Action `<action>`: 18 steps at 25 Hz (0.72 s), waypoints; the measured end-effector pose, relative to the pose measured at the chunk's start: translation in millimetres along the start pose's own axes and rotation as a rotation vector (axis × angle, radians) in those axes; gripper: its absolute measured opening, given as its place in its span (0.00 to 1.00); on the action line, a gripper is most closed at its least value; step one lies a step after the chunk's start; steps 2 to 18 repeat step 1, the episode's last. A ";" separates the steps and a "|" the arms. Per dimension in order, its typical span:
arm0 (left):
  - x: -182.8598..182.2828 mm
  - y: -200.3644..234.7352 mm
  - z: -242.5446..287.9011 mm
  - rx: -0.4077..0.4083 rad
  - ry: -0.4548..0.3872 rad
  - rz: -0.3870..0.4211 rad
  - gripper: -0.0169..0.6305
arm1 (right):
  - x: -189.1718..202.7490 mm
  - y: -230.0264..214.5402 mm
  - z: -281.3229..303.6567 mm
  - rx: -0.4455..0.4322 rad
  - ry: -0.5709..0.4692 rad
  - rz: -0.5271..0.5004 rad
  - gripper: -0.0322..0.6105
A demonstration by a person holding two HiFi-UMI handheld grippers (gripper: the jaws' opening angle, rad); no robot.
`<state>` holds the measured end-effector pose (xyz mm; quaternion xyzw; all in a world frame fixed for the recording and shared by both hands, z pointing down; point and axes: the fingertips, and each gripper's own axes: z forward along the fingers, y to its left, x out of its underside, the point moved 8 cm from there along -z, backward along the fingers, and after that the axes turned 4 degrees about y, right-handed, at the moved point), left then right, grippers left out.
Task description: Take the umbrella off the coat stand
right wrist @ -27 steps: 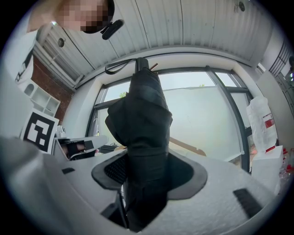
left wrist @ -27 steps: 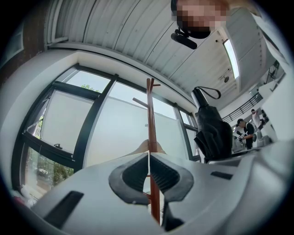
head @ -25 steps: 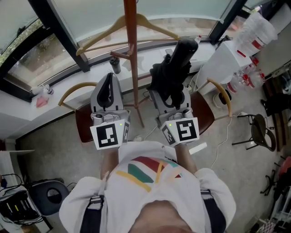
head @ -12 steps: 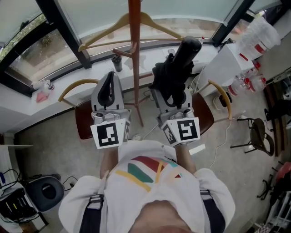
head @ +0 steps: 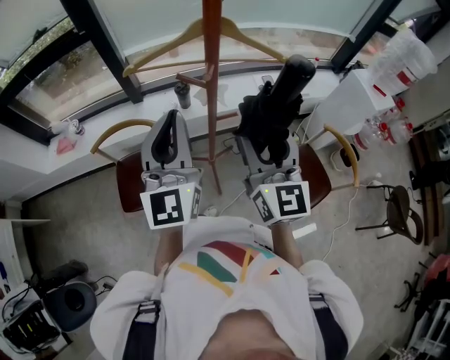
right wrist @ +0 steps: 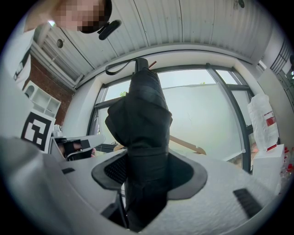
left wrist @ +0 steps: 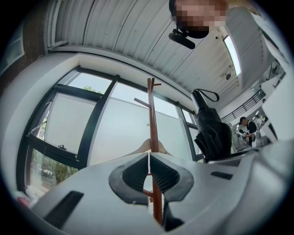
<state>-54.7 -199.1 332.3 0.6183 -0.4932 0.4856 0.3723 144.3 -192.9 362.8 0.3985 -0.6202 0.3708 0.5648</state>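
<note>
The right gripper (right wrist: 146, 170) has its jaws spread wide and pressed against both sides of a folded black umbrella (right wrist: 142, 133), whose cloth fills the gap between the ribbed pads (right wrist: 112, 170). The umbrella rises steeply out of the grip, and a thin strap loop (right wrist: 120, 69) hangs at its top end. In the head view it stands to the right of the coat stand (head: 211, 84), apart from the reddish-brown pole and its pegs.

The left gripper (left wrist: 149, 167) has its jaws pressed together with nothing between them. It is held beside the right one, with the pole just beyond its tips.

A bare wooden hanger (head: 165, 53) hangs on the stand. Behind it runs a curved window (head: 140, 17) with dark frames and a white sill (head: 105, 119), on which a small dark bottle (head: 183, 95) stands. A chair (head: 126, 186) with curved wooden arms stands beneath the grippers.
</note>
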 end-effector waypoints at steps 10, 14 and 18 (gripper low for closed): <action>0.4 0.3 0.3 -0.002 0.001 0.000 0.04 | 0.4 -0.4 0.3 0.000 0.001 0.000 0.40; 0.4 0.3 0.3 -0.002 0.001 0.000 0.04 | 0.4 -0.4 0.3 0.000 0.001 0.000 0.40; 0.4 0.3 0.3 -0.002 0.001 0.000 0.04 | 0.4 -0.4 0.3 0.000 0.001 0.000 0.40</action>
